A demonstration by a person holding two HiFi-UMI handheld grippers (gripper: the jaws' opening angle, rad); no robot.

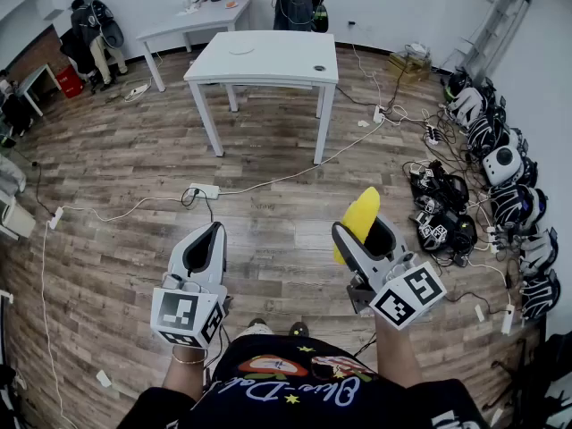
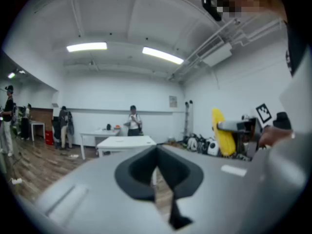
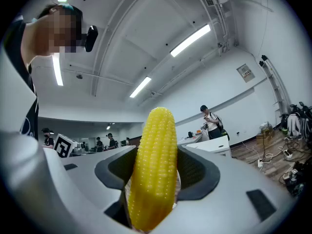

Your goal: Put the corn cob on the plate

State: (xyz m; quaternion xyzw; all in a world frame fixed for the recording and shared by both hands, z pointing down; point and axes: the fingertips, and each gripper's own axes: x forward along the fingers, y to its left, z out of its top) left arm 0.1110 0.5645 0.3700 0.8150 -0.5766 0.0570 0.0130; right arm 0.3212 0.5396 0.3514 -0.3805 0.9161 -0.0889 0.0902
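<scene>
Head view, looking steeply down over a wood-plank floor (image 1: 134, 150). The right gripper (image 1: 365, 231) is clamped on the corn cob (image 1: 362, 213): both pads press against the yellow cob, and its rounded tip projects beyond the jaws, away from the person. In the right gripper view the cob stands between the two dark pads and fills the gap between them. The left gripper (image 1: 210, 239) is carried alongside, well apart from the right; in the left gripper view its jaws meet, with only a thin slit between them and nothing held. Each gripper bears its marker cube near the hand. The cob is in the air above the floor, well short of the white table (image 1: 268, 74) ahead. A pale round plate (image 1: 241, 50) lies on the table top, faint against the white surface, and a small dark object (image 1: 319, 67) sits near the table's right edge. A second table (image 1: 192, 18) stands behind, with a person (image 1: 293, 3) beside it. A power strip (image 1: 204, 190) and cables (image 1: 295, 175) lie on the floor; black and white gear (image 1: 500, 164) is ranged along the right wall
</scene>
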